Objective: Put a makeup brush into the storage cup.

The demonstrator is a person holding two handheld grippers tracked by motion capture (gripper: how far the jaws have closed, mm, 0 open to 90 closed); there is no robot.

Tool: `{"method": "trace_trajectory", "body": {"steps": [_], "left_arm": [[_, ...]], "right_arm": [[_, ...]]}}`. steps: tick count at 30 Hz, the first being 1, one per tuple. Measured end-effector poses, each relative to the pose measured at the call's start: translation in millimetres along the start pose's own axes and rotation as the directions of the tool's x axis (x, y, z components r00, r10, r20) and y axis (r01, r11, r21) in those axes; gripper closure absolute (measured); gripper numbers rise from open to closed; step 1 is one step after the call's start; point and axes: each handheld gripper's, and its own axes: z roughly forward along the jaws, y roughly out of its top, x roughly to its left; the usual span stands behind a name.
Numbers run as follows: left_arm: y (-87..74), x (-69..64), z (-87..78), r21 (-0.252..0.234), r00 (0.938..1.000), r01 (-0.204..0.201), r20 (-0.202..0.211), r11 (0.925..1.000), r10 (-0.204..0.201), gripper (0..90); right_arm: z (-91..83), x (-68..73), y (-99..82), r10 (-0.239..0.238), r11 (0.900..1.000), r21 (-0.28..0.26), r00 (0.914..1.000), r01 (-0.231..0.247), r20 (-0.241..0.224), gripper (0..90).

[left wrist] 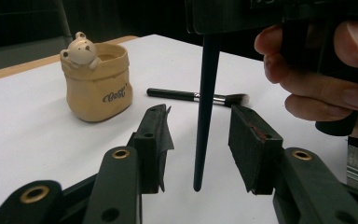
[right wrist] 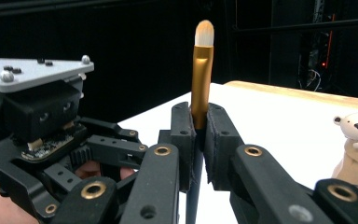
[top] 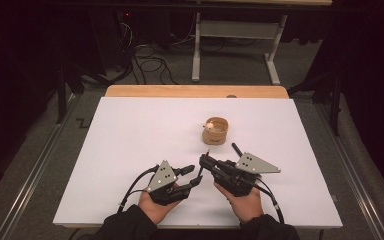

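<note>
White board (top: pixel 130 130) covers most of the table and leaves a strip of wood (top: pixel 195 91) bare along the far edge at 12 o'clock. On the left half the sheet has nothing on it up to its left edge, so much room is free there.

At about 7 o'clock from the centre of the sheet, near the front edge, the left gripper (top: pixel 192 175) lies in the person's left hand (top: pixel 156 206). Its jaws stand partly apart, a medium gap, and they press on nothing. In the left gripper view the dark handle of the small brush (left wrist: pixel 204 107) hangs down between the two pads (left wrist: pixel 247 144) with free space on both sides.

Just beside it, at about 5 o'clock, the right gripper (top: pixel 203 161) is in the right hand (top: pixel 245 202) and its jaws are closed on that small brush. In the right gripper view the gold ferrule (right wrist: pixel 201 79) stands upright above the pads, with a pale tip on top.

Farther back, at about 1 o'clock, stands the tan pot (top: pixel 215 131) with a little bear on its rim. A second, black brush (left wrist: pixel 196 96) lies flat on the sheet between the pot and the right gripper. To the right of the pot the sheet is free up to its right edge.
</note>
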Motion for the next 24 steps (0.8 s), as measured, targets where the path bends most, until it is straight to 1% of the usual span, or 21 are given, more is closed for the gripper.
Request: {"method": "trace_trajectory", "body": {"steps": [2,6,8,9,11,18,20,21,24], "left_arm": [[0.0,0.2,-0.1,0.0,1.0,-0.001,-0.001,1.0,0.001,57.4],[0.0,0.8,-0.7,0.001,1.0,-0.001,-0.001,1.0,0.001,58.7],[0.1,1.1,-0.9,0.001,1.0,0.001,0.002,1.0,-0.001,59.7],[0.1,1.2,-0.9,-0.001,1.0,0.002,0.001,1.0,-0.002,59.7],[0.1,1.2,-1.0,0.0,1.0,0.002,0.006,1.0,-0.002,61.1],[0.1,1.5,-1.5,0.001,0.9998,0.002,0.021,1.0,-0.002,68.1],[0.0,1.4,-1.5,0.002,0.9997,-0.001,0.024,1.0,0.001,69.9],[-0.1,1.3,-1.4,0.002,0.9997,-0.001,0.025,1.0,0.001,70.5],[-0.2,1.1,-1.0,0.004,0.9997,-0.001,0.025,1.0,0.001,70.5]], "right_arm": [[0.7,1.0,-0.4,-0.014,0.9999,0.007,0.9999,0.014,-0.004,84.5],[2.2,3.9,-1.4,-0.045,0.9984,0.034,0.9989,0.045,0.008,84.5],[3.7,6.4,-2.2,-0.07,0.9963,0.051,0.9974,0.07,0.015,84.4],[4.1,7.2,-2.3,-0.071,0.9961,0.054,0.9973,0.07,0.015,84.4],[5.8,9.6,-3.1,-0.096,0.9935,0.063,0.9953,0.095,0.013,84.4],[9.1,13.7,-5.2,-0.124,0.989,0.082,0.9923,0.123,0.001,84.4],[9.1,14.9,-5.5,-0.117,0.9889,0.092,0.9931,0.116,0.006,84.4],[9.5,14.5,-5.5,-0.126,0.9881,0.09,0.9921,0.125,0.003,84.4],[9.2,14.6,-5.5,-0.118,0.9886,0.094,0.993,0.117,0.008,84.4]]}}
